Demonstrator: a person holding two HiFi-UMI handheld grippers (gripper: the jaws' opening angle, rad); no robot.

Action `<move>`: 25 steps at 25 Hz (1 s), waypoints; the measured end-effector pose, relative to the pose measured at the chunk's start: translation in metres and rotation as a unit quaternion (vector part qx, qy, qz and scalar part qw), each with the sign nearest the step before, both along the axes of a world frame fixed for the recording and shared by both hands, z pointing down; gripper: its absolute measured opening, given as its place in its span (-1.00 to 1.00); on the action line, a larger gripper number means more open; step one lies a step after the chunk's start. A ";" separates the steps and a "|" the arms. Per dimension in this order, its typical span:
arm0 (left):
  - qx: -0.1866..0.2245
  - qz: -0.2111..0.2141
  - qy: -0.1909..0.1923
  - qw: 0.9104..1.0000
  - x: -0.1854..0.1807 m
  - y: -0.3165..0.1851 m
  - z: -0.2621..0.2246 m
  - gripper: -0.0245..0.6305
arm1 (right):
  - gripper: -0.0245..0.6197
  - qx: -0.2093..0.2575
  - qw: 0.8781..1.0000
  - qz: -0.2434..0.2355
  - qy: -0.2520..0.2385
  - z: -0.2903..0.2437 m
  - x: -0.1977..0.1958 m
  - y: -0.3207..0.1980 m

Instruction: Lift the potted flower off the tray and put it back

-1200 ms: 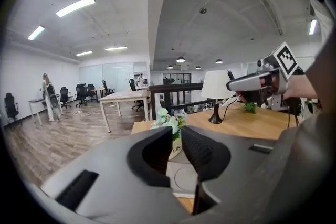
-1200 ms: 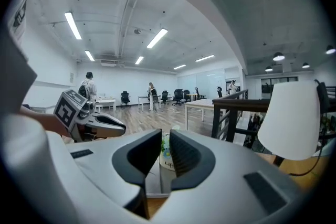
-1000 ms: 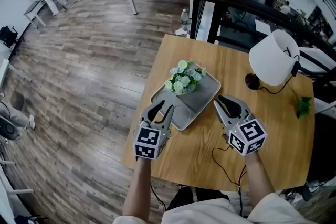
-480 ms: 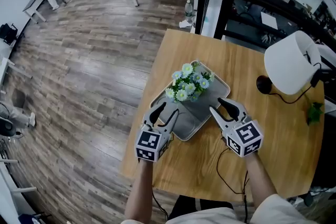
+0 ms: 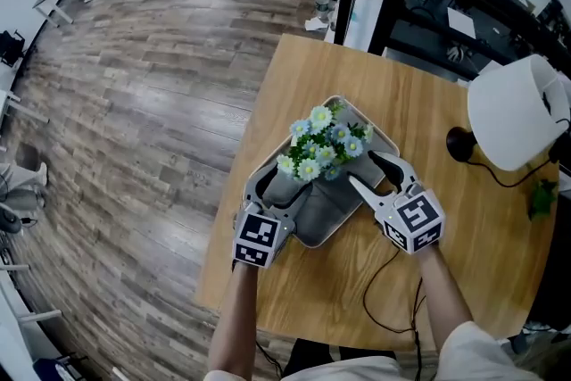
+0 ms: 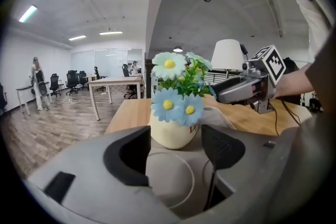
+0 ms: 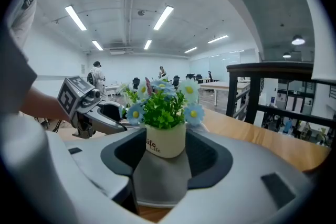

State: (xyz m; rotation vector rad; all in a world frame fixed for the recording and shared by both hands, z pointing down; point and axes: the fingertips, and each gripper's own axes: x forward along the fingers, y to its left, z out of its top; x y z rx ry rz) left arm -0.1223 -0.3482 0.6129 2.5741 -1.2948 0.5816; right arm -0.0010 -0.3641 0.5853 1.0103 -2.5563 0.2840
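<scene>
Head view: potted flower point(image 5: 326, 147) sits in the grey tray point(image 5: 385, 138), toward its far half. The left gripper point(image 5: 281, 192) is over the tray's near-left rim and the right gripper point(image 5: 370, 172) over its near-right rim, both forearms converging on the pot and pitched slightly down. Left gripper view: jaws apart and just been opening. The cream pot point(image 6: 173, 131) is just ahead of the tips, no contact. Right gripper view: jaws also spread, just been opening, with the pot point(image 7: 165, 140) centred at their mouth and not pinched. My read is a two-sided pickup. Go in low on the pot wall under the blooms, close both sides evenly, then lift straight up so the tray doesn't drag.
</scene>
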 end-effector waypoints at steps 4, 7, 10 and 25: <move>-0.001 0.008 0.008 1.000 0.003 -0.011 0.007 0.10 | -0.13 -0.005 1.000 -0.001 -0.002 0.014 -0.002 -0.010; 0.003 0.016 0.013 1.000 0.004 -0.017 0.009 0.12 | -0.13 -0.004 1.000 -0.015 0.001 0.020 -0.007 -0.015; 0.010 0.031 0.012 0.999 0.006 -0.021 0.007 0.17 | -0.07 -0.003 0.999 -0.050 0.009 0.026 -0.016 -0.016; -0.007 0.112 -0.009 0.994 0.023 -0.040 0.016 0.40 | 0.28 -0.002 0.986 -0.160 0.045 0.042 -0.045 -0.033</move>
